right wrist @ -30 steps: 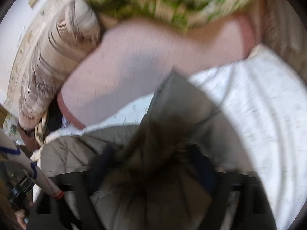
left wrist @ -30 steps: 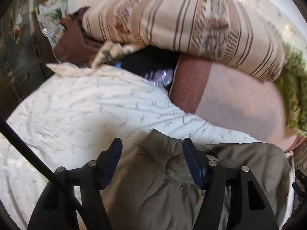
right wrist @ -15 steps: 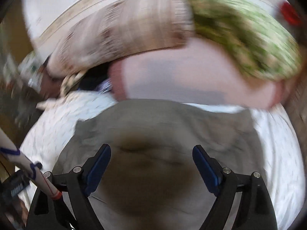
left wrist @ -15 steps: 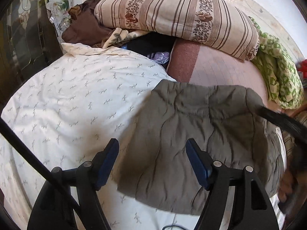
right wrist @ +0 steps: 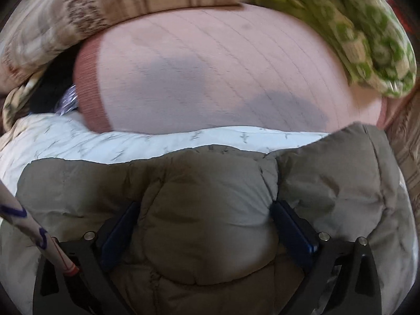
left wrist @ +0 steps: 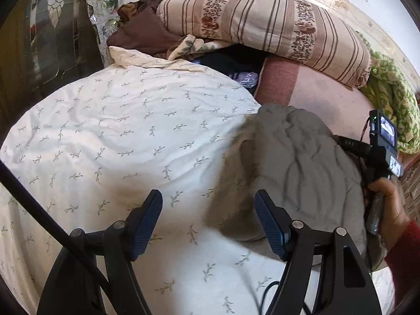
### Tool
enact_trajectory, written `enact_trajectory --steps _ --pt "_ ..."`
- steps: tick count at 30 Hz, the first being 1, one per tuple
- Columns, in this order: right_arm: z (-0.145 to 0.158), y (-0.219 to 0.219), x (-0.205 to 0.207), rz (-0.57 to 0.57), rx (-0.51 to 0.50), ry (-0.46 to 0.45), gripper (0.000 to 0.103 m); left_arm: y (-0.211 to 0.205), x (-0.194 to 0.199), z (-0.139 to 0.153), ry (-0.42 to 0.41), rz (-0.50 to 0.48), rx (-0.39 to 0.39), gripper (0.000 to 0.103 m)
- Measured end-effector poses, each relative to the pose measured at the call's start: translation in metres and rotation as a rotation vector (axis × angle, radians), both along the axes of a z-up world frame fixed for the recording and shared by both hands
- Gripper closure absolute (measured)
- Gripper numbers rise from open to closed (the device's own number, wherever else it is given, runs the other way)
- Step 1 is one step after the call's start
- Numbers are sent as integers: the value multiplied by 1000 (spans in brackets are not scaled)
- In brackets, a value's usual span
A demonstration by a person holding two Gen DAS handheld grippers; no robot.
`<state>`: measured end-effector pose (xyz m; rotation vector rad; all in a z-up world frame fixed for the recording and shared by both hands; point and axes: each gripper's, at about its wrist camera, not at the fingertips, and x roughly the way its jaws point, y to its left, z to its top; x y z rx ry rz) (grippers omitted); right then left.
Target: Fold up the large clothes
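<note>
White sprigged bedsheet [left wrist: 126, 136], striped pillow [left wrist: 262, 26] behind. Olive padded jacket [right wrist: 210, 210] bunched on sheet. Right gripper [right wrist: 207, 225]: fingers spread wide, padding bulging between, no clamp. Left gripper [left wrist: 208, 220]: open, empty, above sheet. Step: gathering for next fold. Next: firm pinch on edge.

Jacket [left wrist: 302, 162] on bedsheet [left wrist: 118, 131], pillow [left wrist: 262, 23] behind

Leaf-print bedsheet [left wrist: 126, 136] (striped pillow [left wrist: 262, 23] behind)
</note>
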<state>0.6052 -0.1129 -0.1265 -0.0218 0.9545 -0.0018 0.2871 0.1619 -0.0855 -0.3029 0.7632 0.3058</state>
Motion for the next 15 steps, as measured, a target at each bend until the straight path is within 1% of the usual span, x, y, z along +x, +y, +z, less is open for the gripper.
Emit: enact_trajectory --steps 3,6,7,8,10,12,14,15 --pt "-2 2 -2 -6 -13 -10 1 1 0 -3 -5 -22 34 31" --pt "-1 1 -5 -8 -29 -21 1 2 -2 -7 -46 -14 81 31" --pt "0 5 -5 -8 -54 -5 1 2 -3 -9 -55 -7 99 31" --pt "5 9 -5 -9 -89 18 1 1 -3 -12 -52 12 134 31" --pt "22 13 -13 -8 -122 38 1 -1 -3 -13 -46 27 165 31" --pt "44 15 -31 15 -100 18 1 -2 -4 -11 -55 12 158 31" --pt "65 10 -61 50 -59 -14 1 -4 -8 -8 -69 7 173 31" --pt "69 7 -73 57 -49 -22 1 -5 -9 -7 -72 6 182 31"
